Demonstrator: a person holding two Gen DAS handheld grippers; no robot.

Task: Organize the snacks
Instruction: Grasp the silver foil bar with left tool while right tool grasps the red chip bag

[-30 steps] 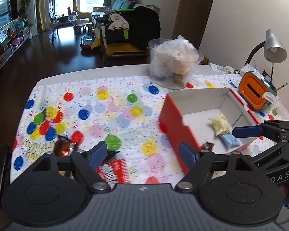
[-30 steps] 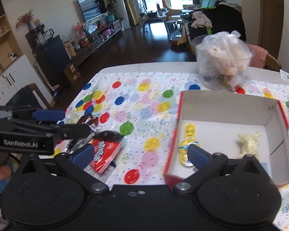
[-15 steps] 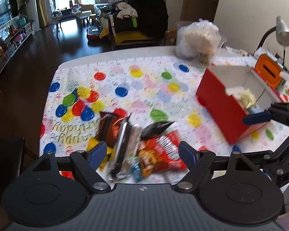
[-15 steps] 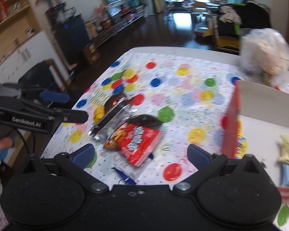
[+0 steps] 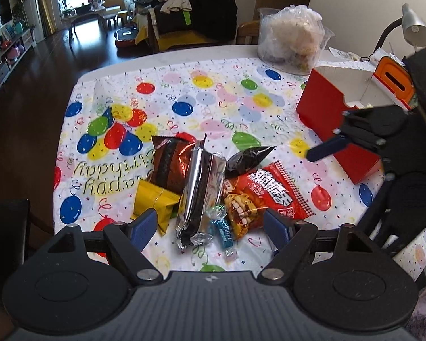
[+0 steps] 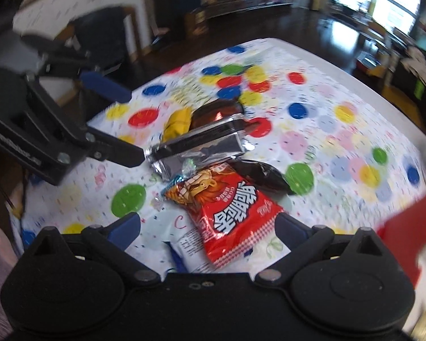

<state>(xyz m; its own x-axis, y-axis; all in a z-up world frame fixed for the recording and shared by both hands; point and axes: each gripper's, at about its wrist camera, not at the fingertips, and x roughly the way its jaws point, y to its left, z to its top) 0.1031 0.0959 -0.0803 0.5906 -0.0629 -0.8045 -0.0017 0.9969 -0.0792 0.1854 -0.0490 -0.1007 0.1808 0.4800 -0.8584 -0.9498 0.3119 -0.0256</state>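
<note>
A pile of snacks lies on the balloon-print tablecloth [image 5: 184,91]: a brown-red packet [image 5: 170,164], a silver packet [image 5: 198,187], a yellow packet [image 5: 153,201], a black packet [image 5: 247,156], a red packet [image 5: 267,196] and a small blue candy [image 5: 223,230]. My left gripper [image 5: 210,227] hangs open just above the near end of the silver packet. My right gripper [image 6: 208,227] is open over the red packet [image 6: 230,210], pads clear of it. One of its blue fingers [image 5: 326,148] shows in front of the red box [image 5: 332,113]. The right wrist view is blurred.
A bowl covered with a plastic bag [image 5: 292,42] stands at the far edge behind the box. An orange container [image 5: 392,79] and a desk lamp [image 5: 414,25] are at the far right. A dark chair [image 5: 5,227] stands off the table's left edge.
Both grippers have swung away from the red box and sunk over the snack pile. The right one rolled as it came. Both have stayed open.
</note>
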